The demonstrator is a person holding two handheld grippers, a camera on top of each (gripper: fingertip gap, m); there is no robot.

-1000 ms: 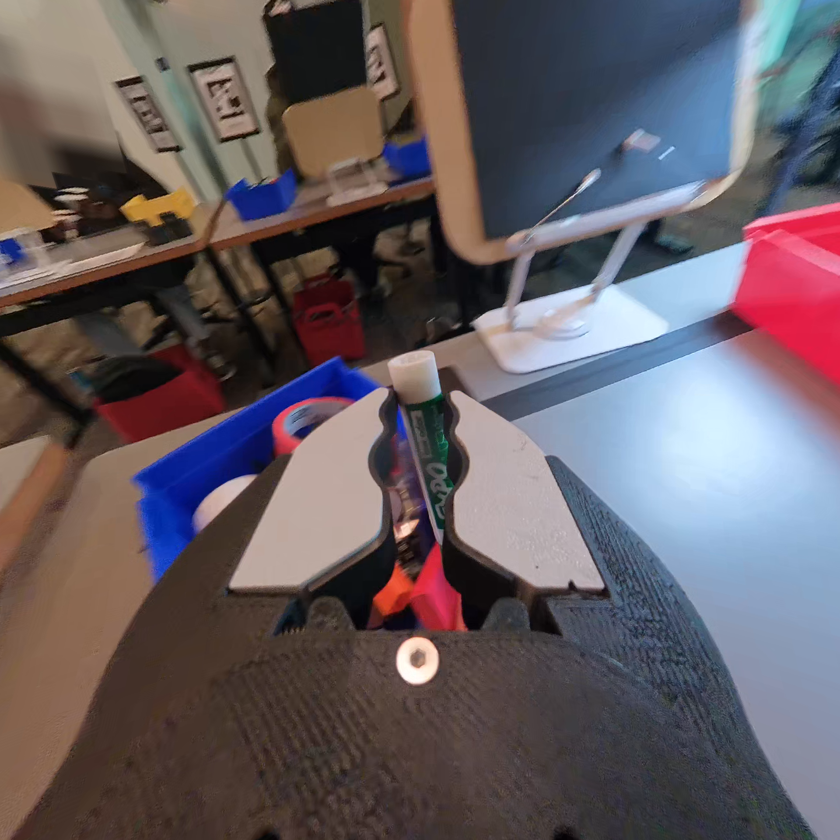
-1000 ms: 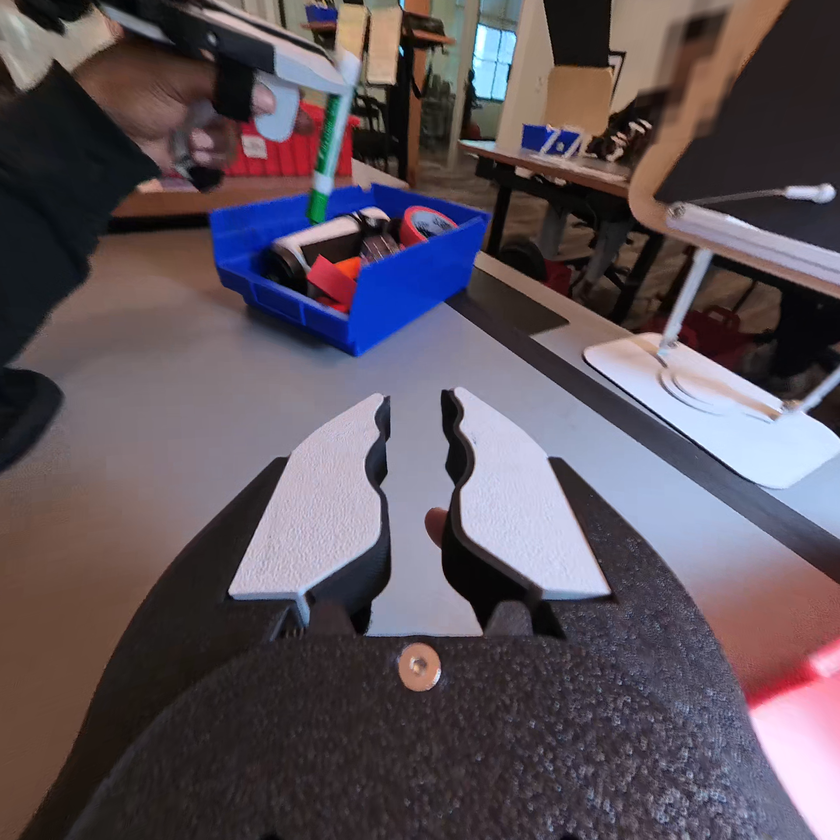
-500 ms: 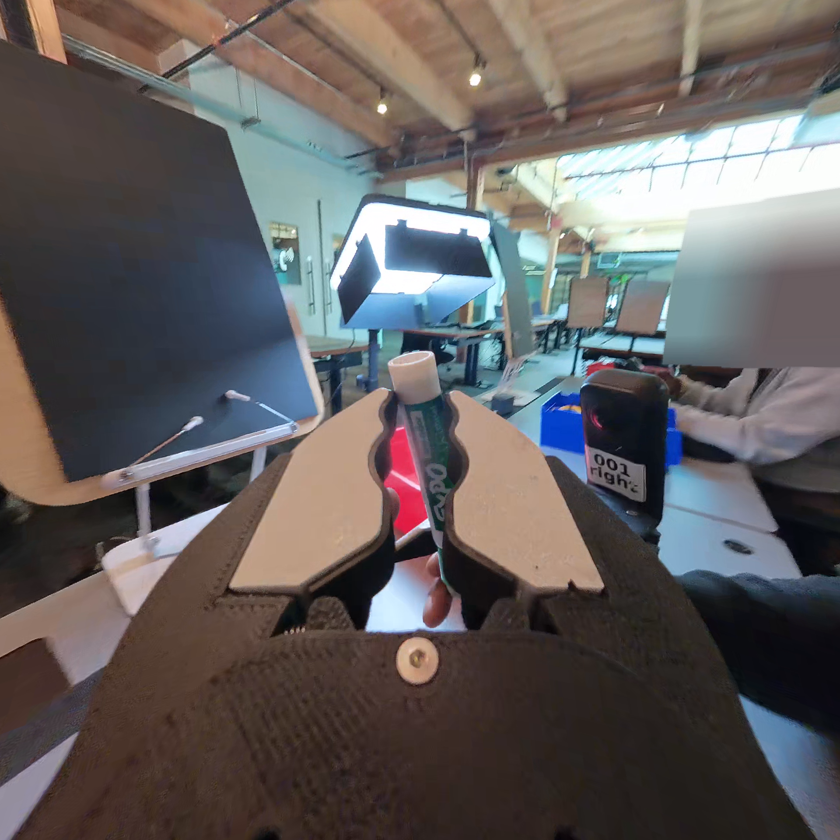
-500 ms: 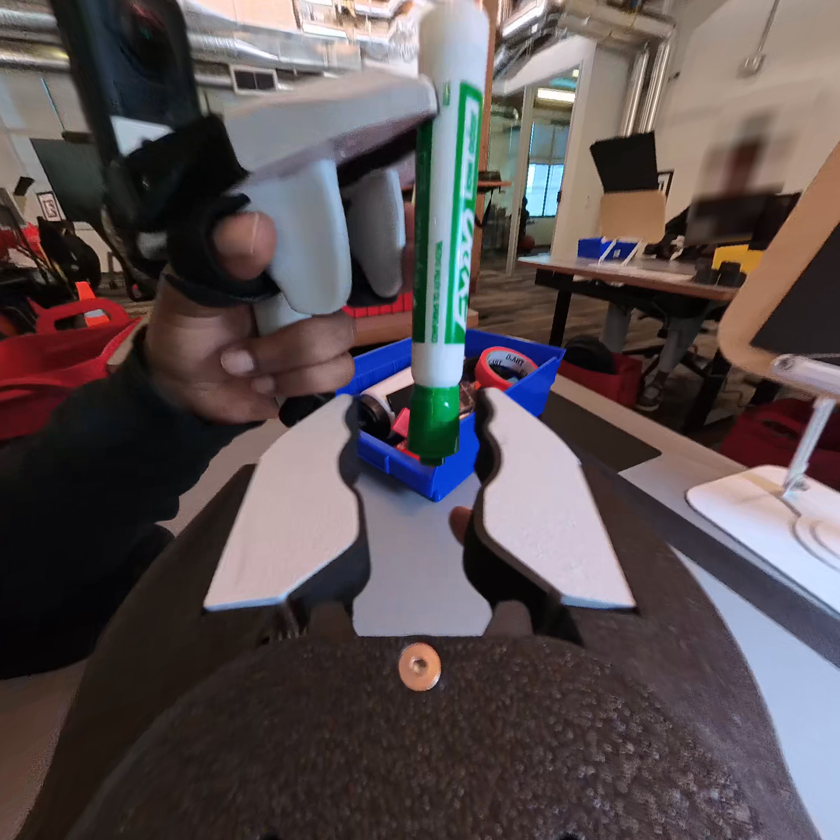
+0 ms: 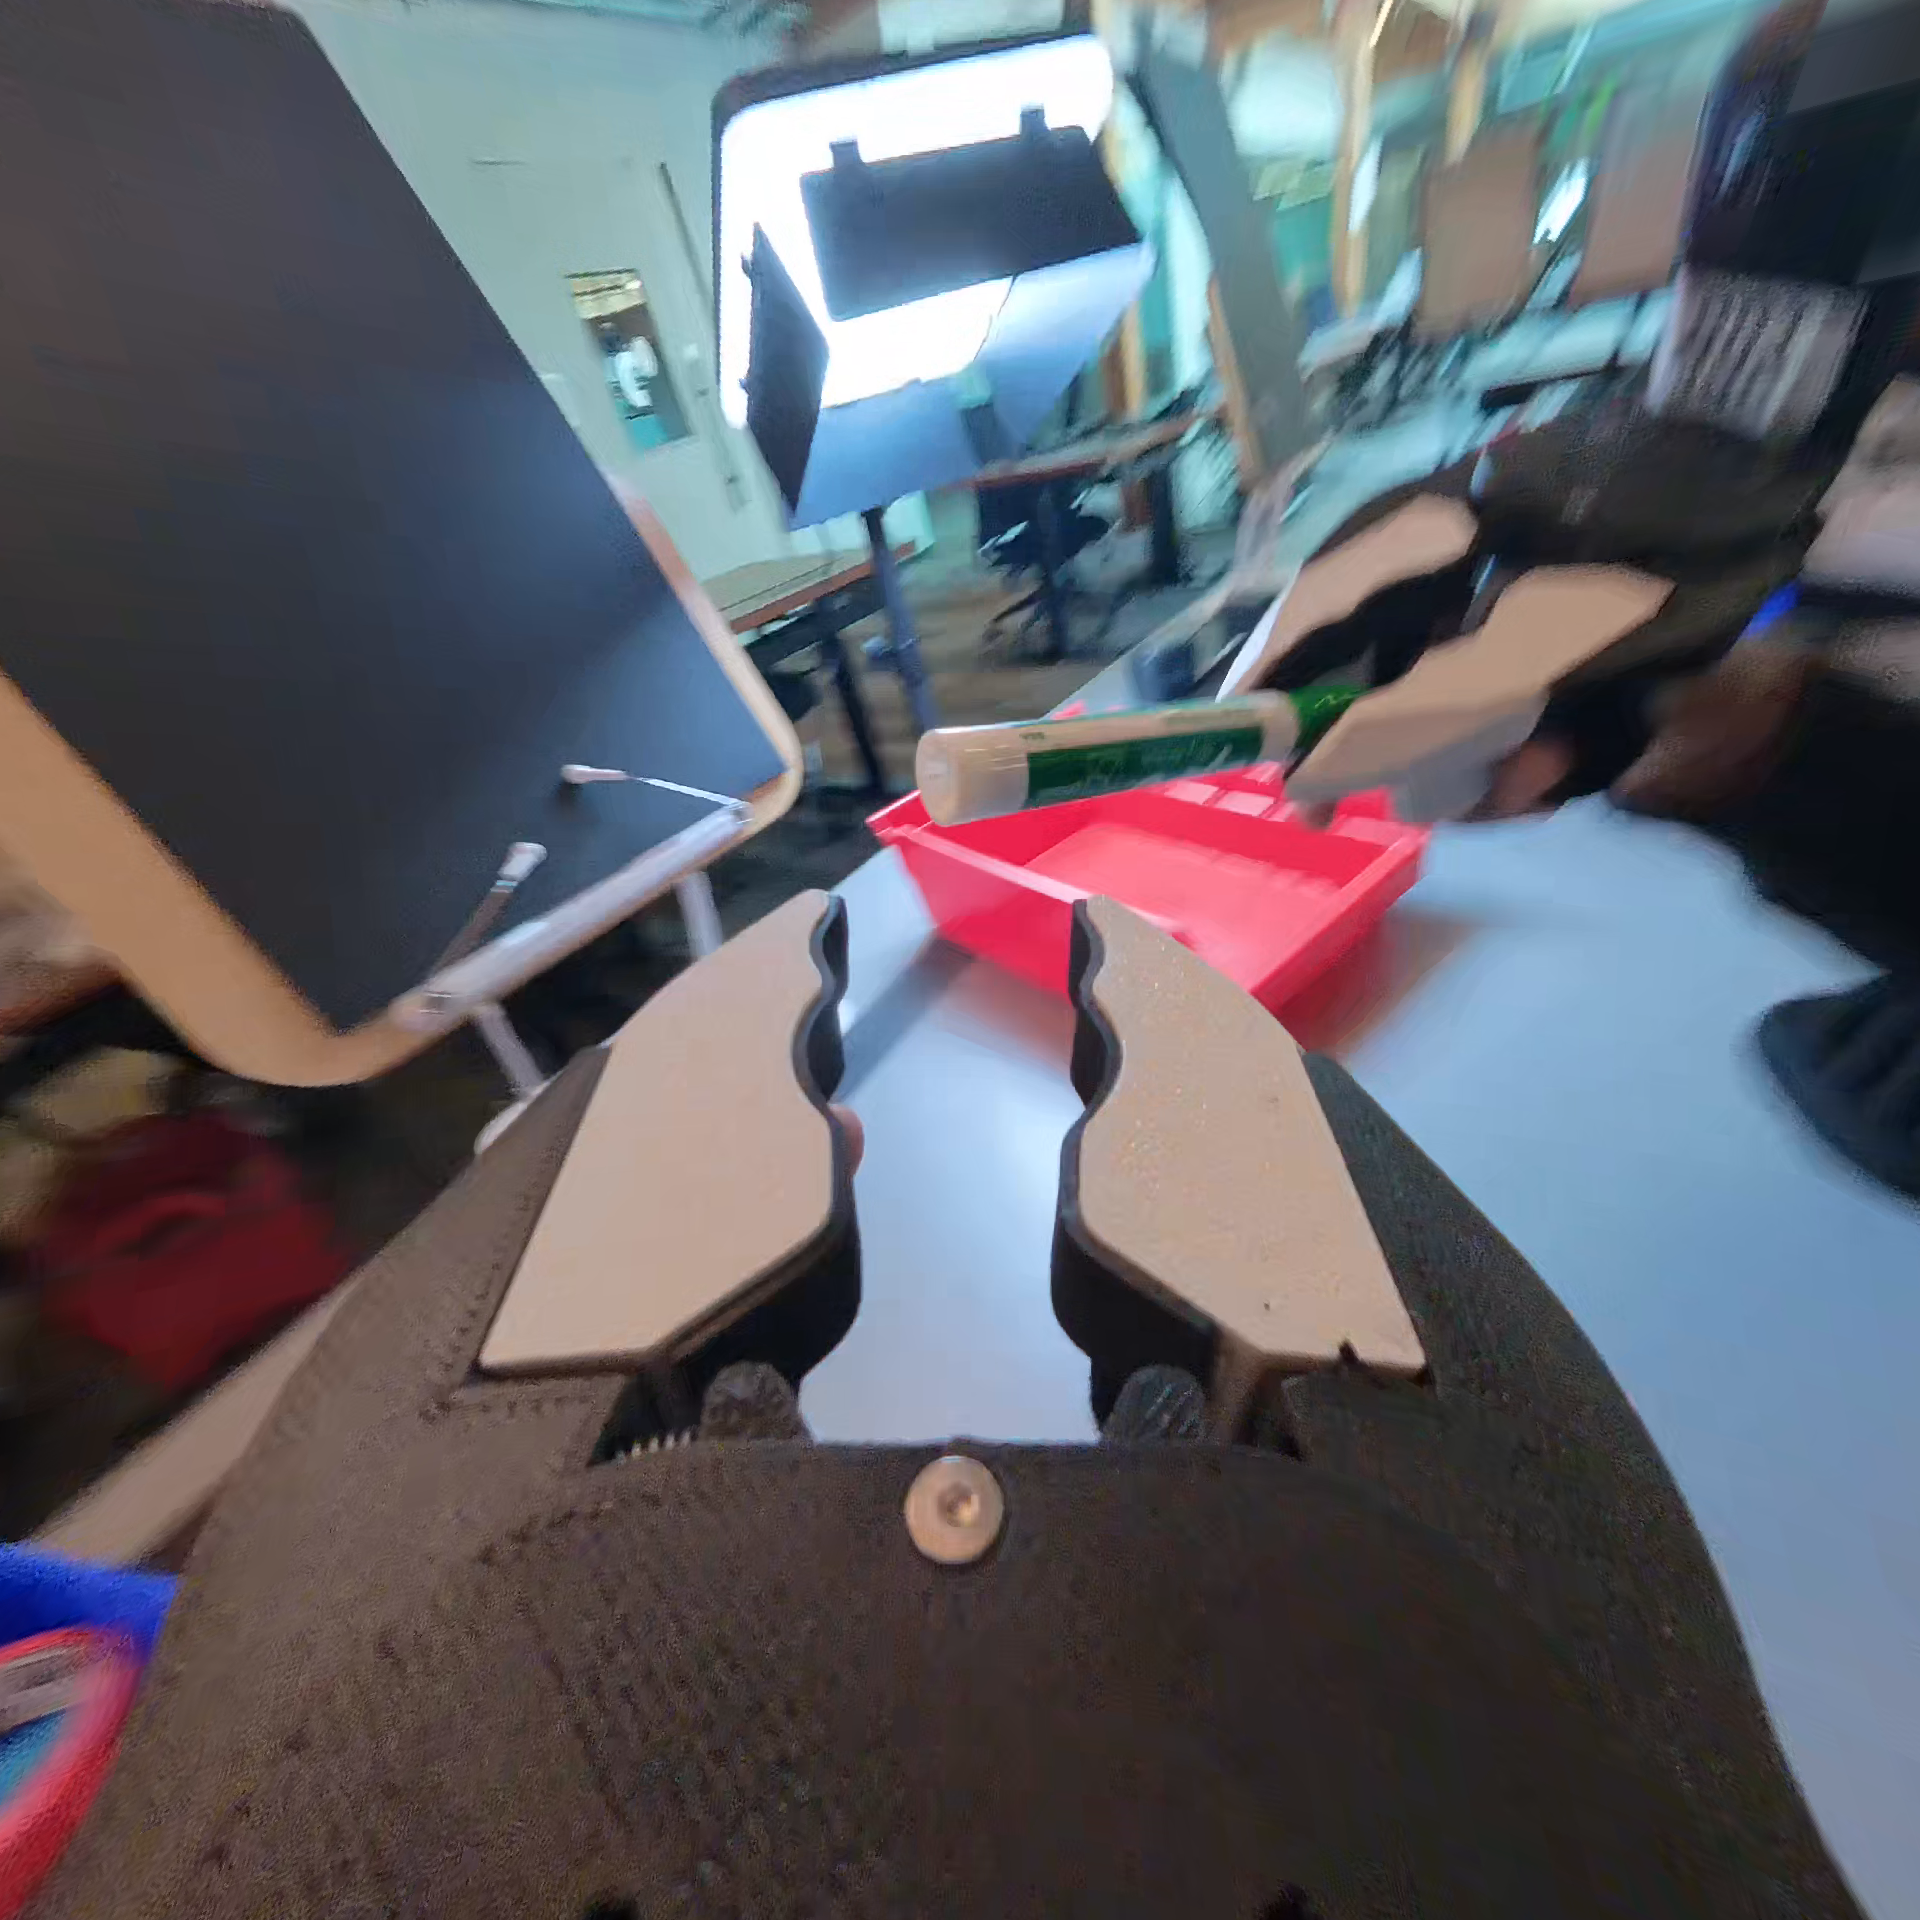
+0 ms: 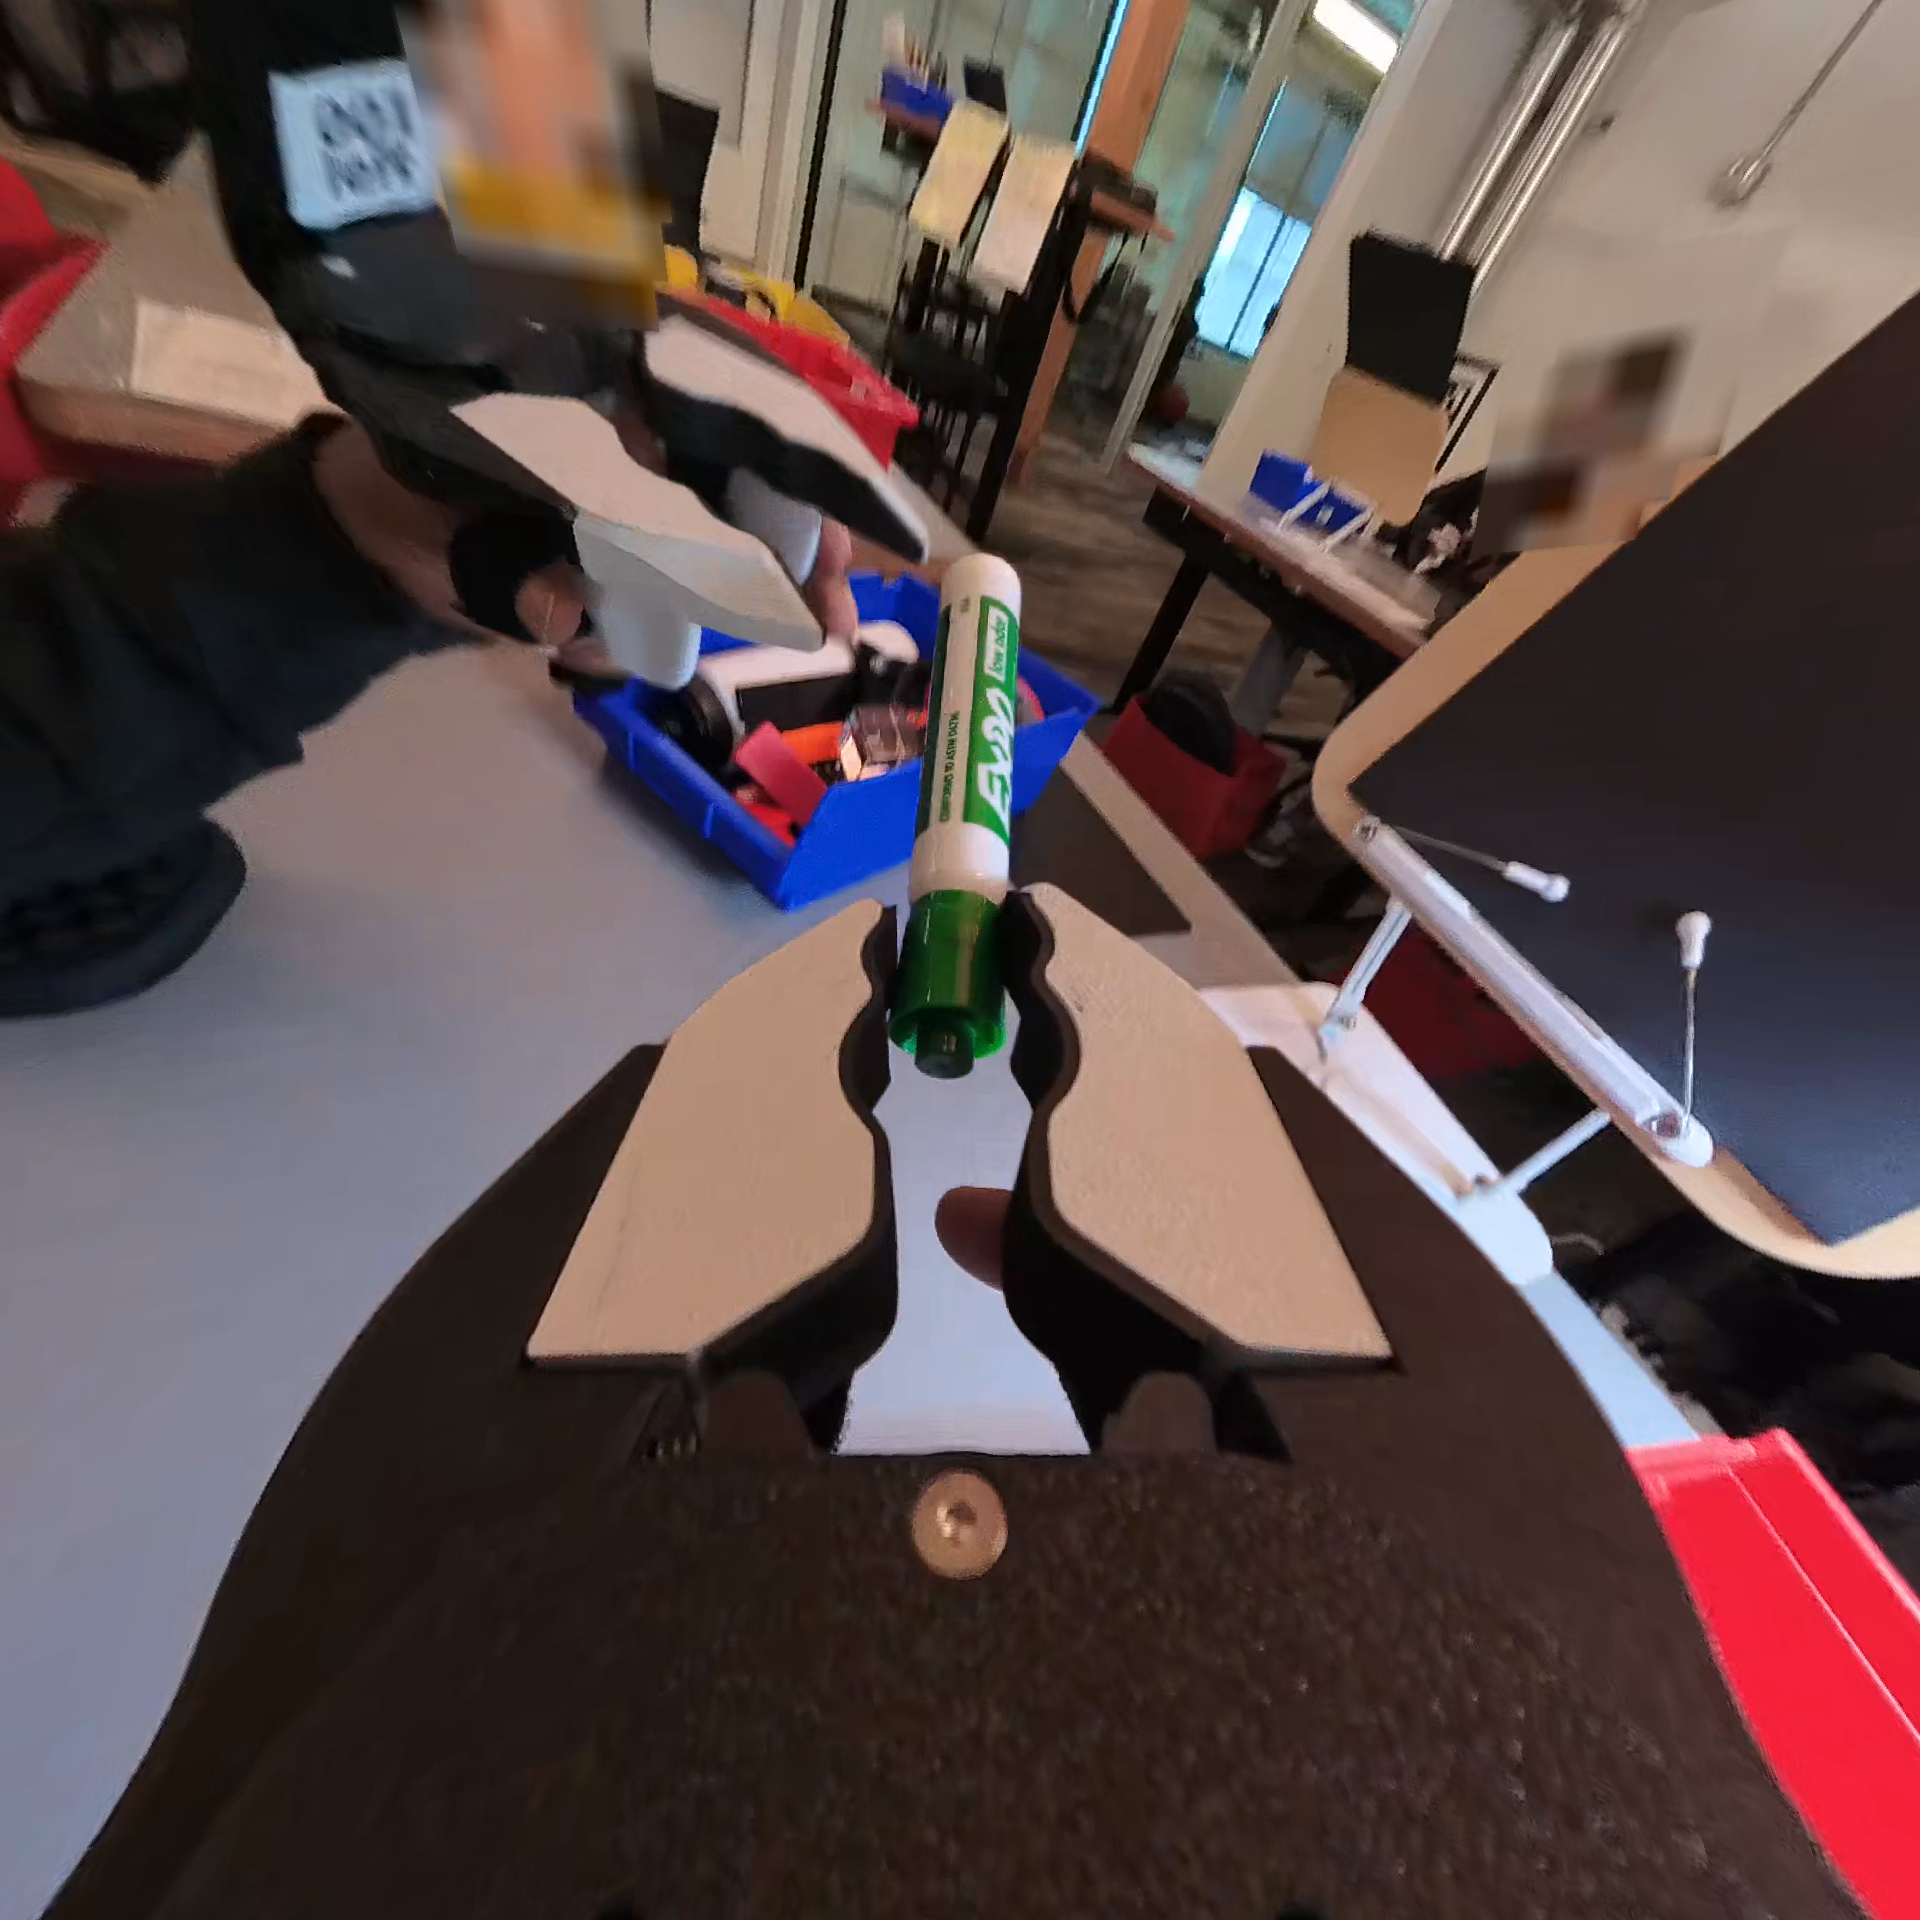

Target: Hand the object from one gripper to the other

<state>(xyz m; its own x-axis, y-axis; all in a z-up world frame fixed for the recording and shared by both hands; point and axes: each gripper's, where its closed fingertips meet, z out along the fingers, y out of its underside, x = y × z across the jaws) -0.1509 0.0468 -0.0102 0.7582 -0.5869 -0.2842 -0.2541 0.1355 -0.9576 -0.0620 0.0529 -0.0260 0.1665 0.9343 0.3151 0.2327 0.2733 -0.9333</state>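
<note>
1. Setting: open-plan lab or workshop floor.
2. Grey table (image 6: 436, 935) carries a blue parts bin (image 6: 831, 831) of tape rolls and oddments, plus a red bin (image 5: 1174, 883).
3. Studio light panel (image 5: 925, 239) on a stand behind.
4. Further tables (image 6: 1278, 551) with more blue bins; red totes (image 6: 1195, 769) on the floor.
5. Black boards (image 5: 312, 540) on white stands.

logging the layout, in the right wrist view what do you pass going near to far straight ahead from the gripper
Right gripper, shut on the green cap of the white-barrelled marker → open blue plastic bin of mixed items → red bins on the far table.
</note>
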